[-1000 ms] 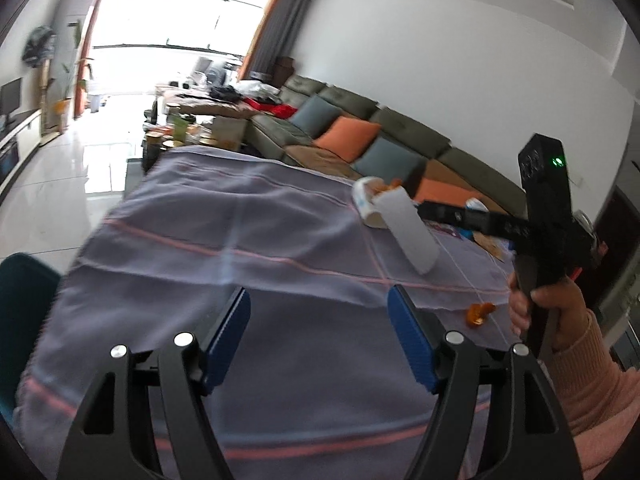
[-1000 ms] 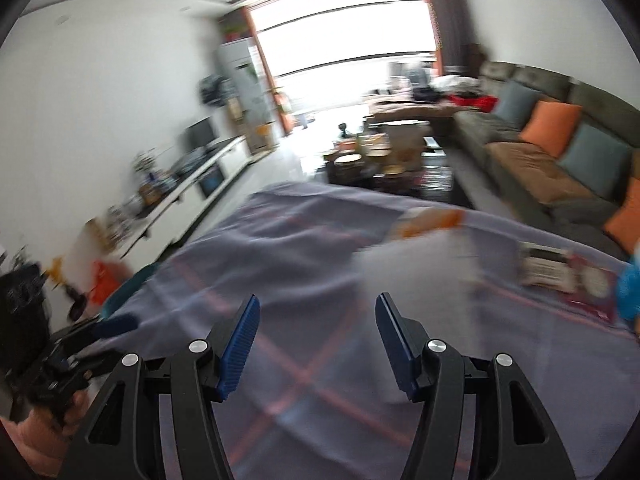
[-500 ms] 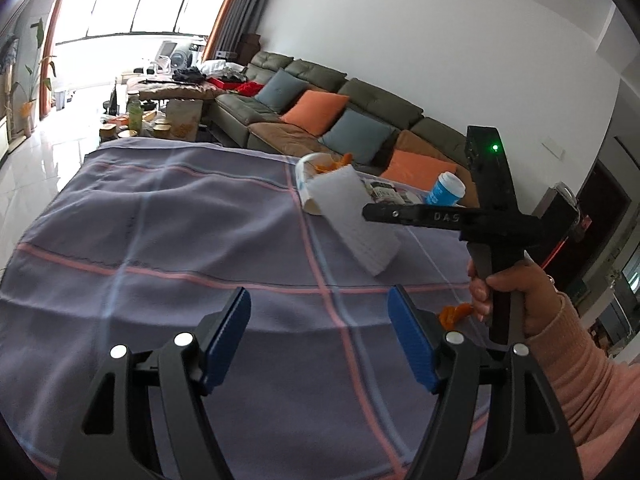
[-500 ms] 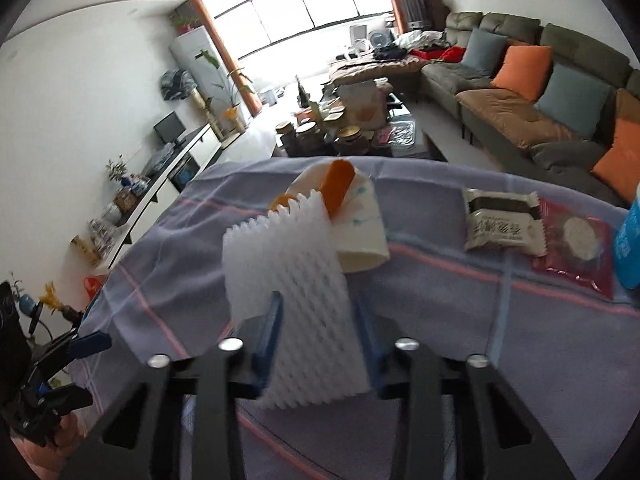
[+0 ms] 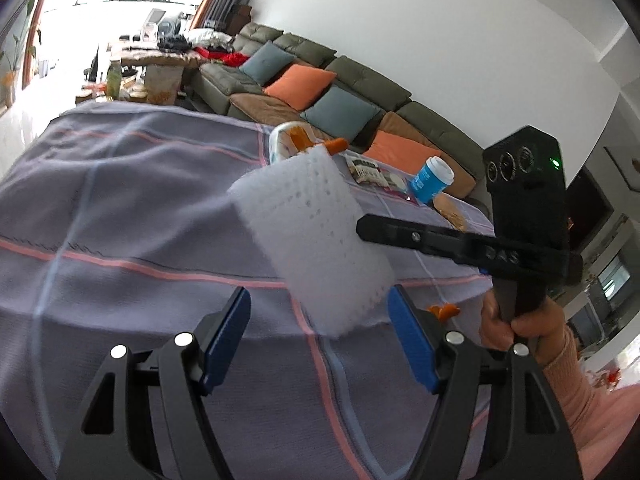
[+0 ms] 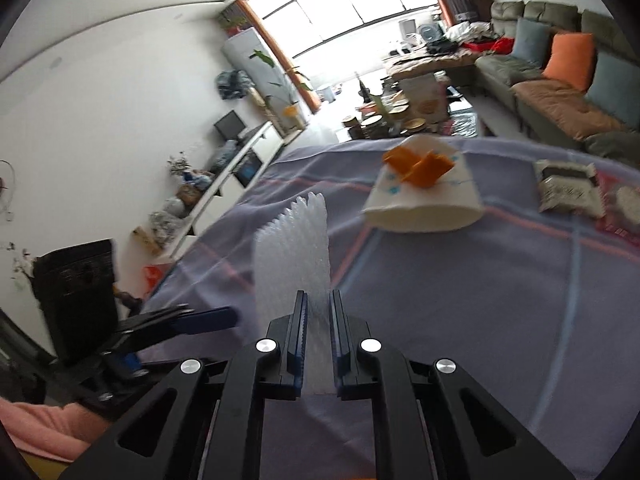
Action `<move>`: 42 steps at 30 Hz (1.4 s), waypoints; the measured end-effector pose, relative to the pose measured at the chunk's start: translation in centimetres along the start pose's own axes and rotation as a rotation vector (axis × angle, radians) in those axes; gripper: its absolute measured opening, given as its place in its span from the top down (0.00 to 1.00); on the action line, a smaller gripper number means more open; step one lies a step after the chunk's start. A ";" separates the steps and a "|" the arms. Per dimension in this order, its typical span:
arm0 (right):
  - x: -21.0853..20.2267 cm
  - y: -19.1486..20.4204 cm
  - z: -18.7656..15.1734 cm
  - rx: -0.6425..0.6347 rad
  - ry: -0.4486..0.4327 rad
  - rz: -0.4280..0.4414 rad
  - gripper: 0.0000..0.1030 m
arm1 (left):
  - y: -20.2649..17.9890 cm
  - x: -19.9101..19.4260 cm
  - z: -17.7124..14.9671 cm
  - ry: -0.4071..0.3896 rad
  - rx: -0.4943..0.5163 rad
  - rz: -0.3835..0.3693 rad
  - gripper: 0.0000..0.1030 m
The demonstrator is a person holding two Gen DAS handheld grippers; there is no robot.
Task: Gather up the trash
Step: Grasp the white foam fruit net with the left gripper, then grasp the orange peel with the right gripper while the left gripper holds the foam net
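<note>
Above the near cloth, our right gripper, jaws just closing, clamps one white foam net; our left gripper gapes empty. Far off lies one tipped cup with perhaps two orange peels.

white foam netting — woven tablecloth

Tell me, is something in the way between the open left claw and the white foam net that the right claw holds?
Nothing visible. The white foam net hangs just ahead of the left claw, above the tablecloth. The right claw has just closed on it from the side.
</note>
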State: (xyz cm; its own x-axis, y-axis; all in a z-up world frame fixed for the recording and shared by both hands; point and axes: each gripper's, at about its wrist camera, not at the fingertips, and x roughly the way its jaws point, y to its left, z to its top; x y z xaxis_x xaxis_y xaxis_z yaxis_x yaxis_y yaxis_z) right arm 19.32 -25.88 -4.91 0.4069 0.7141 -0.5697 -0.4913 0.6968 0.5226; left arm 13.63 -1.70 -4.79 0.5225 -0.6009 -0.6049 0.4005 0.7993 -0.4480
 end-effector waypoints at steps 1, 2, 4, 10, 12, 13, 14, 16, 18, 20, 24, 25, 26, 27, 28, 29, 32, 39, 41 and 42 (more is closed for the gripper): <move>0.2 0.2 -0.2 0.004 0.007 0.015 0.89 | 0.1 0.1 0.0 0.006 -0.008 -0.006 0.32; 0.4 0.4 -0.5 0.004 0.015 0.020 0.89 | 0.2 0.2 -0.1 0.011 -0.014 -0.014 0.35; 0.8 0.6 -0.9 0.003 0.027 0.024 0.89 | 0.6 0.6 -0.1 0.028 -0.031 -0.026 0.49; 0.0 0.7 -1.8 0.014 0.021 0.001 0.80 | 1.3 1.2 -0.5 0.068 -0.063 -0.011 0.82; -0.8 0.8 -2.0 0.008 0.001 -0.044 0.64 | 1.0 0.9 -0.6 0.060 -0.047 0.000 0.84; -1.4 0.7 -2.1 0.006 -0.011 -0.066 0.54 | 0.9 0.8 -0.8 0.059 -0.045 0.003 0.84; -2.3 0.6 -2.4 0.006 -0.029 -0.099 0.53 | 0.8 0.7 -0.9 0.057 -0.043 0.006 0.84; -4.0 0.2 -3.1 0.007 -0.055 -0.156 0.53 | 0.6 0.3 -1.0 0.047 -0.031 0.015 0.84; -5.2 -0.2 -3.8 0.012 -0.068 -0.204 0.50 | 0.5 -0.1 -1.2 0.037 -0.025 0.022 0.84; -6.5 -0.8 -4.7 0.028 -0.074 -0.246 0.49 | 0.5 -0.7 -1.3 0.025 -0.017 0.027 0.84; -7.9 -1.8 -6.6 0.057 -0.062 -0.281 0.49 | 0.5 -1.7 -1.7 0.011 -0.004 0.036 0.84; -8.0 -1.9 -7.0 0.061 -0.057 -0.284 0.49 | 0.6 -2.0 -1.8 0.006 -0.001 0.040 0.84; -7.9 -1.9 -7.5 0.063 -0.049 -0.286 0.49 | 0.6 -2.3 -1.9 0.003 0.000 0.039 0.84; -7.8 -1.8 -7.7 0.063 -0.043 -0.288 0.49 | 0.7 -2.5 -2.0 0.001 -0.004 0.037 0.84; -7.6 -1.7 -7.9 0.062 -0.035 -0.290 0.49 | 0.9 -2.9 -2.2 -0.003 -0.008 0.039 0.84; -7.4 -1.7 -8.1 0.061 -0.029 -0.291 0.49 | 0.9 -3.0 -2.3 -0.006 -0.009 0.041 0.84; -6.8 -1.3 -8.3 0.041 -0.020 -0.300 0.53 | 1.2 -3.7 -2.7 -0.016 -0.012 0.052 0.84; -6.7 -0.3 -8.8 0.025 -0.014 -0.287 0.80 | 1.6 -5.7 -3.3 -0.045 -0.023 0.075 0.84; -6.6 0.0 -8.8 0.029 -0.018 -0.273 0.82 | 1.8 -6.3 -3.6 -0.052 -0.025 0.081 0.84; -6.6 0.3 -8.8 0.027 -0.020 -0.270 0.83 | 1.9 -6.6 -3.9 -0.054 -0.025 0.083 0.84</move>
State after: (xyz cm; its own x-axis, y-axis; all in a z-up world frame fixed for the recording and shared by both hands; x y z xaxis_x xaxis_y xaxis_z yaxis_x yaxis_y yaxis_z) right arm 9.70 -31.01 -6.62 0.5359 0.5033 -0.6779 -0.3425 0.8635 0.3703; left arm 8.07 3.85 -4.21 0.5933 -0.5313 -0.6048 0.3353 0.8461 -0.4143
